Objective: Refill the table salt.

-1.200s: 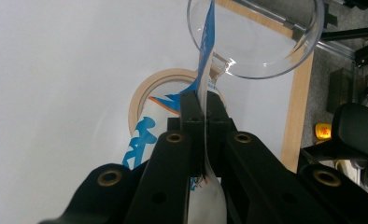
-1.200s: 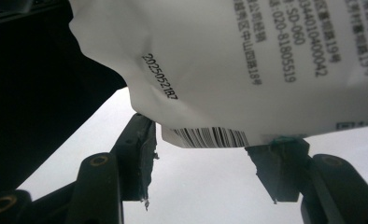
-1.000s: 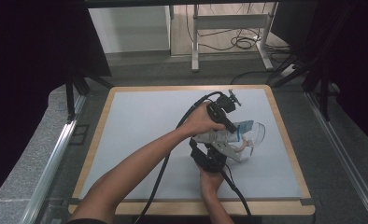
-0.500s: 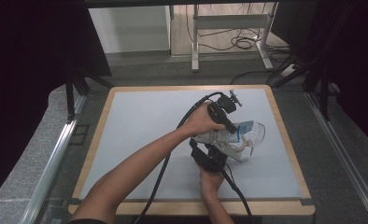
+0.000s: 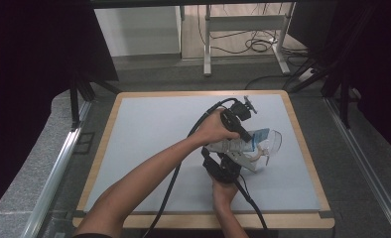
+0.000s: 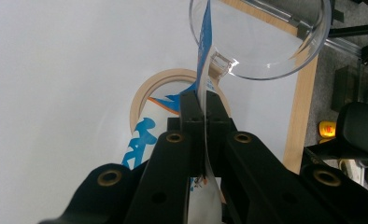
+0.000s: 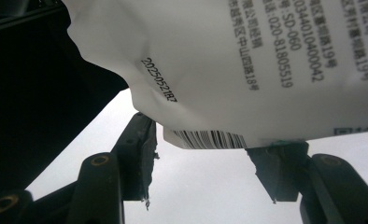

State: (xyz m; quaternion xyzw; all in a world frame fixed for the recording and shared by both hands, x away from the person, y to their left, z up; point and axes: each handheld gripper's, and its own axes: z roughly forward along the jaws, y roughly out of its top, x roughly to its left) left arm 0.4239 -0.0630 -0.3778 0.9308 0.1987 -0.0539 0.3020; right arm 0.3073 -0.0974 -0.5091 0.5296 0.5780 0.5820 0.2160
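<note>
One right gripper (image 5: 231, 163) sits nearest the person's edge of the table (image 5: 134, 139), held from below by the right hand (image 5: 224, 191), whose forearm comes straight up from the bottom edge of the high view. In the right gripper view its two jaws stand wide apart, with the white printed pouch (image 7: 247, 65) hanging just above and between their tips; whether either tip touches it I cannot tell.

There is one pouch (image 5: 235, 145), white with blue print, held above the right-centre of the grey table top. Under it lies one roll of tape (image 6: 149, 93), a tan ring flat on the table. Just beyond, one clear round bowl (image 5: 269, 144) stands on the surface, and the pouch's far edge reaches over its rim (image 6: 266, 74).

One left gripper (image 5: 243, 130) comes in from above. The left forearm (image 5: 149, 173) crosses the table on a slant from the lower left, and the left hand (image 5: 214, 130) wraps the handle, knuckles up. In the left gripper view its jaws are closed narrow on the pouch's thin edge (image 6: 204, 116), pinching it upright between the pads.

Two cables (image 5: 171, 193) trail back toward the person, one from each gripper.
</note>
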